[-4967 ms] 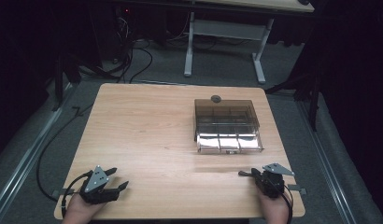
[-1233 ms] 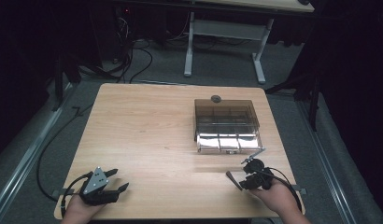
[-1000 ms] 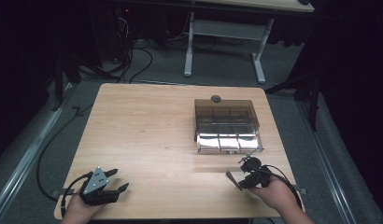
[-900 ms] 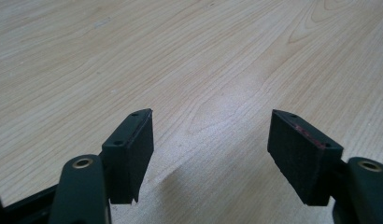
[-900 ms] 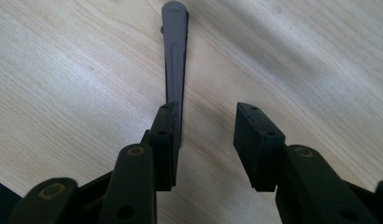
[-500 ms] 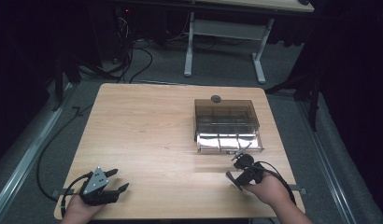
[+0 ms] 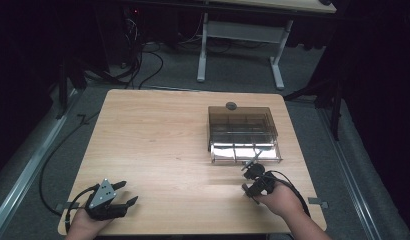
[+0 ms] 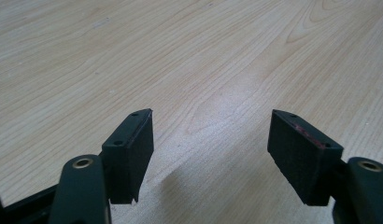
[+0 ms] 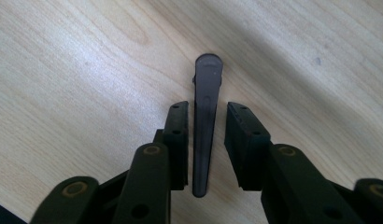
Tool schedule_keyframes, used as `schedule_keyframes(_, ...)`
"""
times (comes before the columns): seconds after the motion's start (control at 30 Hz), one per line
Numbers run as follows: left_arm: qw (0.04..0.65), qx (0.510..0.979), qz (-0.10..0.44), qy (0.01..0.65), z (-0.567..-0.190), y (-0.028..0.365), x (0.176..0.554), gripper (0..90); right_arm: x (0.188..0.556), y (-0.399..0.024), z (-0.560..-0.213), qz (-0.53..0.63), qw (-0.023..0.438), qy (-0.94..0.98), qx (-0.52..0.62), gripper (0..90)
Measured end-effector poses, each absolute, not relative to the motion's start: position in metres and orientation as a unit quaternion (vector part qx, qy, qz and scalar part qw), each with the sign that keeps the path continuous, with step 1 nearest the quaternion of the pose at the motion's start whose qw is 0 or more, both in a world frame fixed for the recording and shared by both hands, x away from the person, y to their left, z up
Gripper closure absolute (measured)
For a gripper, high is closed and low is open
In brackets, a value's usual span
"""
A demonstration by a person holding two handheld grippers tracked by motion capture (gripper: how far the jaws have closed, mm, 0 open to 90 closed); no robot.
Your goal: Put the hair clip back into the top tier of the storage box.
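A narrow, smoky-dark plastic piece [image 9: 206,126] stands on edge on the wooden table [image 7: 158,135]. My right gripper [image 9: 206,116] straddles it, one pad on each side. The jaws have just been closing around the piece, and a thin gap still shows on both sides, so the pads do not press on it. In the high view the right gripper [image 7: 245,178] sits just in front of a smoky transparent compartment box [image 7: 243,125]. My left gripper [image 7: 129,192] rests open at the table's near left corner, with bare wood between its jaws [image 8: 210,126].
The box's shiny front section [image 7: 245,152] lies close to the right gripper. A small dark round object [image 7: 231,105] sits behind the box. Beyond the table stand a desk frame [image 7: 240,35] and floor cables [image 7: 143,60].
The right hand has moved forward and left toward the box's front, and its jaws have narrowed around the dark piece. The left gripper has stayed still.
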State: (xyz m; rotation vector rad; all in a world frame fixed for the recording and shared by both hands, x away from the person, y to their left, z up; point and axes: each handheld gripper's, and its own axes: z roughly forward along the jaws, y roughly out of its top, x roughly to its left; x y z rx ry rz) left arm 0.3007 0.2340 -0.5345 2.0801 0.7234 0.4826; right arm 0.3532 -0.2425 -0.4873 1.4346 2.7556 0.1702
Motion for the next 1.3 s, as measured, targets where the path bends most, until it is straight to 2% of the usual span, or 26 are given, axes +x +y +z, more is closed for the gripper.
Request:
schedule_keyframes(0.4, 0.429, 0.834, 0.192, 0.289, -0.535, 0.234, 0.301, 31.9, 0.357, -0.239, -0.488, 0.050, 0.014, 0.885, 0.462, 79.1)
schedule_keyframes(0.9, 0.430, 0.834, 0.191, 0.289, -0.535, 0.234, 0.301, 31.9, 0.361, -0.235, -0.487, 0.039, 0.014, 0.886, 0.462, 79.7)
schedule_keyframes(1.3, 0.430, 0.834, 0.192, 0.288, -0.535, 0.234, 0.301, 31.8, 0.362, -0.239, -0.472, 0.051, 0.014, 0.885, 0.463, 79.7)
